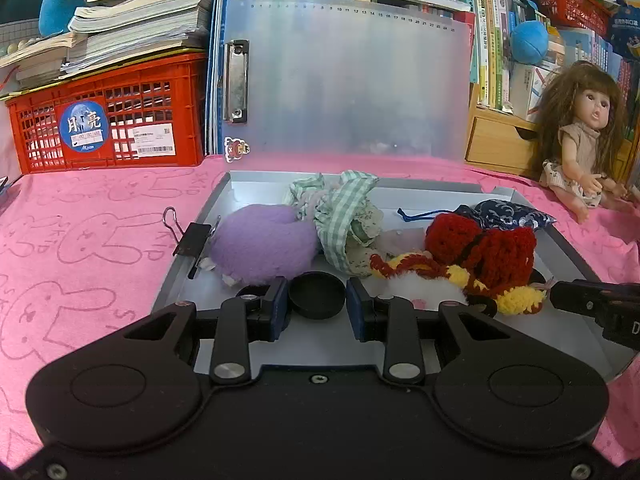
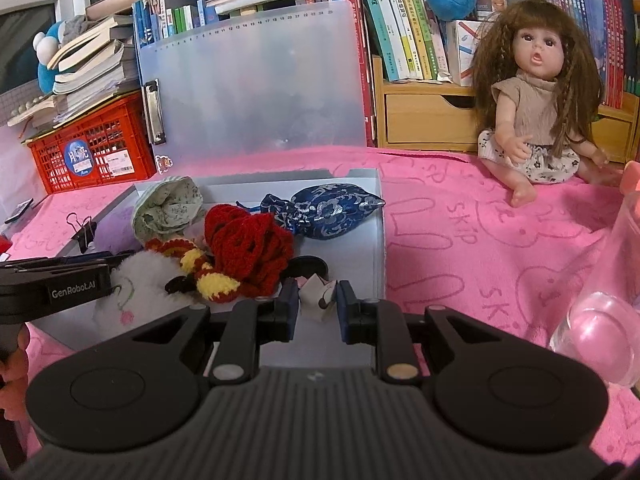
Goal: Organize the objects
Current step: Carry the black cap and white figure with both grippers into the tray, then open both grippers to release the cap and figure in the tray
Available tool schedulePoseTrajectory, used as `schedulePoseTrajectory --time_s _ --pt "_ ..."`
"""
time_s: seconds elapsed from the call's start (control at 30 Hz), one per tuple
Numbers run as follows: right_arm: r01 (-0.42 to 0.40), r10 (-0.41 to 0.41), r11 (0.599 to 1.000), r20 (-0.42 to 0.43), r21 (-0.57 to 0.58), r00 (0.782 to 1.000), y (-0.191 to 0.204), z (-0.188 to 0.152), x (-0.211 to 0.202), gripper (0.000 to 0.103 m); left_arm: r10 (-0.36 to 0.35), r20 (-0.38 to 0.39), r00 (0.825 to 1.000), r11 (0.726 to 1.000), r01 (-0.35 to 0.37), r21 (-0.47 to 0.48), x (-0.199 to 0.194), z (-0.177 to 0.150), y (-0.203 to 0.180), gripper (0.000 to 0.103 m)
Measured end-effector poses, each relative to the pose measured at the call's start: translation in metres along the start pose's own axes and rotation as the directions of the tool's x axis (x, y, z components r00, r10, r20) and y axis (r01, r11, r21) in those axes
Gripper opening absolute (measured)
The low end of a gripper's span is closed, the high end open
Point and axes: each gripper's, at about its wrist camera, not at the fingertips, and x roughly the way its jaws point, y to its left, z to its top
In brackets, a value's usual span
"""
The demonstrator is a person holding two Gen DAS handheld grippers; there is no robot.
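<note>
- At far left a red crate (image 1: 108,120) stands on the pink cloth (image 1: 80,240), and a binder clip (image 1: 192,238) is clamped on the left rim of the grey tray (image 1: 180,272).
- In the tray we see a purple plush (image 1: 264,246), a green gingham pouch (image 1: 344,216), a red crochet piece (image 1: 484,252) and a blue brocade pouch (image 2: 328,210).
- Our left gripper (image 1: 318,304) is spread, its fingers flanking a black round lid (image 1: 318,294) without touching it; we judge this the approach step, and the next move calls for closing squarely on it.
- Our right gripper (image 2: 318,306) also stands apart, either side of a small folded paper bit (image 2: 318,294) (its nature is hard to make out).
- Far right sit a doll (image 2: 536,92) and a clear glass (image 2: 604,320), the latter cut off by the frame edge.
</note>
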Motion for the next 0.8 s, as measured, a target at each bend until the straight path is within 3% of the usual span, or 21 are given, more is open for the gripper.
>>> schedulePoseTrajectory --time_s 0.17,0.2,0.27,0.63,0.8 --pt "-0.003 0.003 1.000 0.004 0.007 1.000 0.000 0.000 -0.002 0.031 -0.002 0.004 1.000 1.000 0.002 0.008 -0.005 0.001 0.000 0.031" --pt "0.001 -0.002 1.000 0.004 0.011 1.000 0.000 0.000 -0.002 0.042 -0.002 0.008 1.000 1.000 0.002 0.012 -0.007 0.001 -0.001 0.033" --pt "-0.001 0.001 1.000 0.010 0.018 1.000 -0.001 0.000 -0.005 0.050 0.000 0.016 1.000 1.000 0.000 0.024 -0.012 0.002 -0.002 0.039" --pt "0.001 -0.003 0.999 0.049 0.035 0.999 0.001 -0.004 -0.034 0.068 -0.006 0.067 0.998 1.000 0.004 0.030 -0.058 0.001 0.002 0.069" --pt "0.004 -0.006 1.000 0.077 0.019 0.997 0.012 -0.015 -0.054 0.075 -0.036 0.071 0.997 0.999 0.033 0.033 -0.085 -0.011 0.005 0.073"
